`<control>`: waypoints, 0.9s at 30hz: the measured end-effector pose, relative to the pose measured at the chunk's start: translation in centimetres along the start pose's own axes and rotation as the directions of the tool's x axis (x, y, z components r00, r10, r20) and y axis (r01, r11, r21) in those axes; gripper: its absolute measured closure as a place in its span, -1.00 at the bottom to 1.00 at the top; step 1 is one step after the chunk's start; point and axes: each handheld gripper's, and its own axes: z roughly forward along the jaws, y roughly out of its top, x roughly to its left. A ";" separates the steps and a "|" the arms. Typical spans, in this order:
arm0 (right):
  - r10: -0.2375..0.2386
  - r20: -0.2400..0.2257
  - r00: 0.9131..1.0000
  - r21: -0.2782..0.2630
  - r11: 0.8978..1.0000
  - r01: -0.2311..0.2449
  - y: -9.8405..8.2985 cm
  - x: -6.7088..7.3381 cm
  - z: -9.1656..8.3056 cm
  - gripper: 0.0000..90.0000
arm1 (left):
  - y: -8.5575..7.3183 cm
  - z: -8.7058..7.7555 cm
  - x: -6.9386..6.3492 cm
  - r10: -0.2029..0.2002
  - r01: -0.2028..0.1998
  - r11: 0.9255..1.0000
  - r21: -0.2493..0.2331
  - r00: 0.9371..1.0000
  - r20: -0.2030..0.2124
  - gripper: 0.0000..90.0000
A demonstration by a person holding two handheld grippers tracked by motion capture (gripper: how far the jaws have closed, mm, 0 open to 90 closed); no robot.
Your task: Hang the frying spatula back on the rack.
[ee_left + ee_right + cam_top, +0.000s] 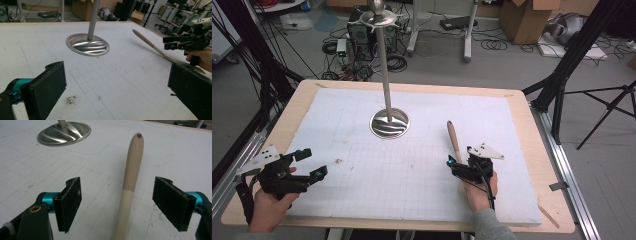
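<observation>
A beige long-handled utensil [453, 137] lies on the white sheet right of centre, its holed handle tip pointing away from me. In the right gripper view its handle [133, 170] runs up between the two pads without touching either. My right gripper [460, 158] [121, 195] is open around the utensil's near part. From the left gripper view the utensil [150, 43] slants up off the sheet, with the right gripper [185, 42] over it. My left gripper [312, 164] [117, 85] is open and holds nothing, at the sheet's front left.
A metal stand with a round base [389, 123] [87, 45] [64, 133] and a tall pole [383, 60] rises from the middle of the gridded white sheet [412, 165]. A small dark smudge [338, 161] [70, 99] marks the sheet near the left gripper. Cables, tripods and boxes lie beyond the table.
</observation>
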 end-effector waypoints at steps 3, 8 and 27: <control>0.010 0.004 1.000 -0.002 1.000 -0.010 -0.5 -0.2 0.1 -0.50 | 0.0 0.0 0.0 0.001 -0.001 1.000 0.000 1.000 0.001 -0.95; -0.014 0.008 1.000 0.013 1.000 0.014 -0.9 0.0 0.3 -0.48 | 0.0 0.0 0.0 -0.003 0.003 1.000 0.002 1.000 0.002 -0.95; -0.046 0.038 0.998 0.145 0.989 0.041 -0.6 0.4 1.6 -0.05 | -0.2 -0.1 0.0 -0.003 0.003 1.000 0.008 1.000 -0.005 -0.95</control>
